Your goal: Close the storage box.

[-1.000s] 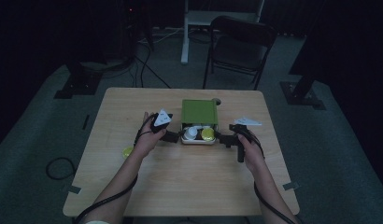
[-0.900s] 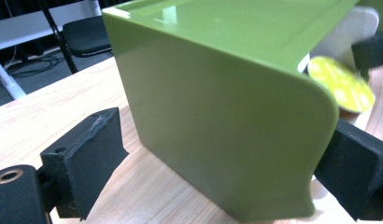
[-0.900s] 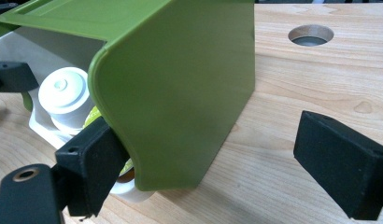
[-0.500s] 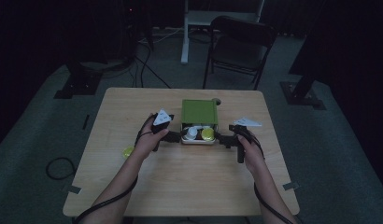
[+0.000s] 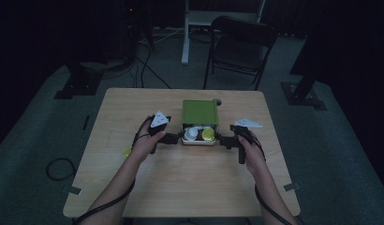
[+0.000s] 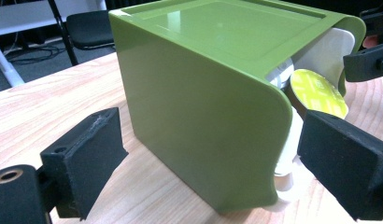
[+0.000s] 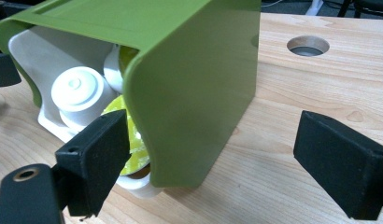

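Green box (image 5: 200, 112) sits mid-counter (image 5: 134, 108), toward the far edge, its open front facing the person. A white tray (image 5: 198, 141) sticks out of that front, holding a white cap (image 5: 192, 133) and a yellow lid (image 5: 208, 134).

Left hand-held gripper (image 5: 176, 138): jaws apart, nothing clamped. In the left gripper view one pad (image 6: 89, 154) stands off the box's side wall and the other (image 6: 343, 163) is across the front corner by the tray. Right hand-held gripper (image 5: 224, 139): jaws also apart, nothing held; in its own view one pad (image 7: 98, 158) is at the tray opening and the other (image 7: 341, 163) is well clear over bare counter. The two come at the box from opposite sides, both near the tray ends.

My read: the step is getting hold of the tray or steadying the box so the tray slides.

How to do it well:
- One gripper pins the green shell and the other takes the tray lip. Not both on the same part.
- Close on the rim, not on the cap or lid; they look loose and will tip.
- Pull level, straight along the counter toward the near edge. Tilt and the contents roll.
- Glossy box walls, so expect slip and grip low.
- Small yellow piece (image 5: 127, 152) lies near the left forearm; keep the sleeve off it.
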